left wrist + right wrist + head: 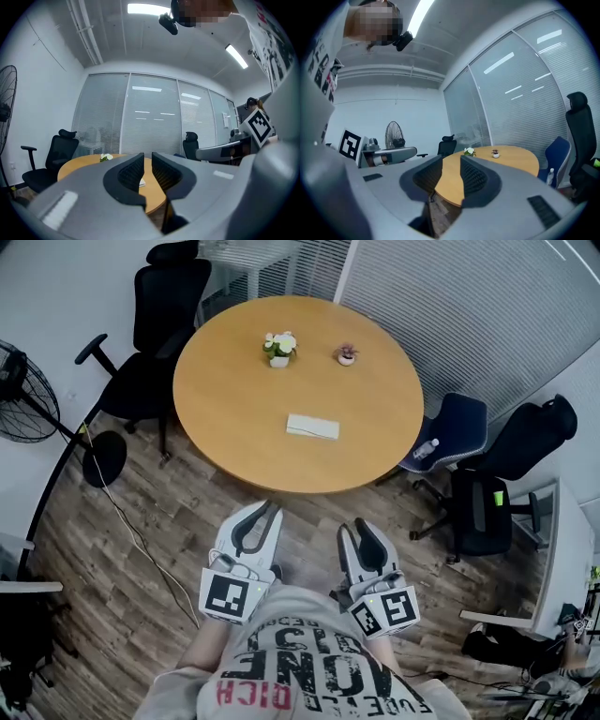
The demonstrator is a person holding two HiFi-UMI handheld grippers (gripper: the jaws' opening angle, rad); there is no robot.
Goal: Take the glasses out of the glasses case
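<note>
Round wooden table (234, 381) ahead, near edge just beyond both grippers, a strip of plank floor (159, 549) between. Black office chair (155, 343) at the table's left, blue chair (450, 432) and another black chair (497, 493) at its right; standing fan (23, 395) far left.

Glasses case (312, 427): white, flat, oblong, alone on the near half of the table, well apart from two small potted plants (279, 349) farther back.

Left gripper (262, 512) (147, 159): jaws slightly parted, nothing between. Right gripper (361, 526) (451, 161): jaws parted, holding nothing.
</note>
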